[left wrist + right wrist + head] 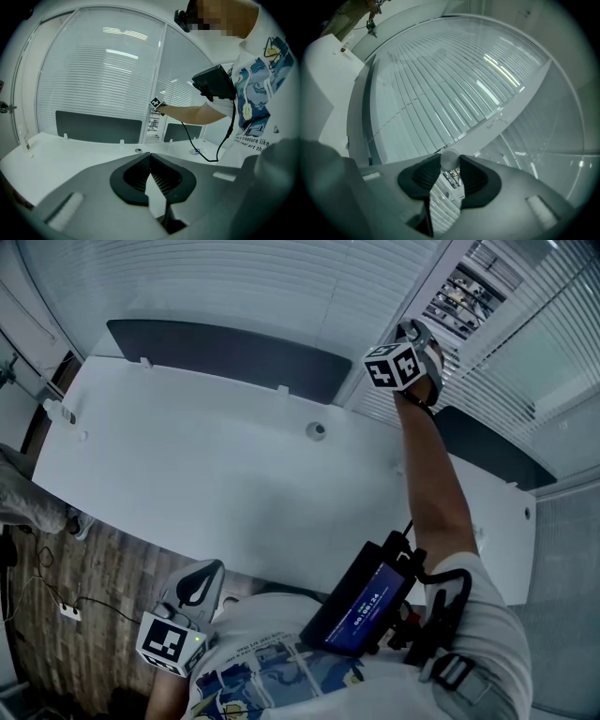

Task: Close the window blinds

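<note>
Two hand-held grippers show. The left hand-held gripper (150, 159) hangs low beside the person's shirt (281, 673), jaws together on nothing. Past the white desk (187, 465), the right hand-held gripper (450, 165) pinches a small round white knob (449, 158) at the window blinds (234, 277): white horizontal slats, mostly turned flat, one narrow strip (464, 292) gapped open.

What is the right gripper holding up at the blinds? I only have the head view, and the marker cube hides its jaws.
Observer: In its own view the right gripper has a small white knob between its jaw tips, with both pads against it.
Operator: And the left gripper, at the bottom of my picture?
Observer: The left gripper is shut in its own view, its tips meeting with nothing between them. It points across the white desk toward the blinds.
</note>
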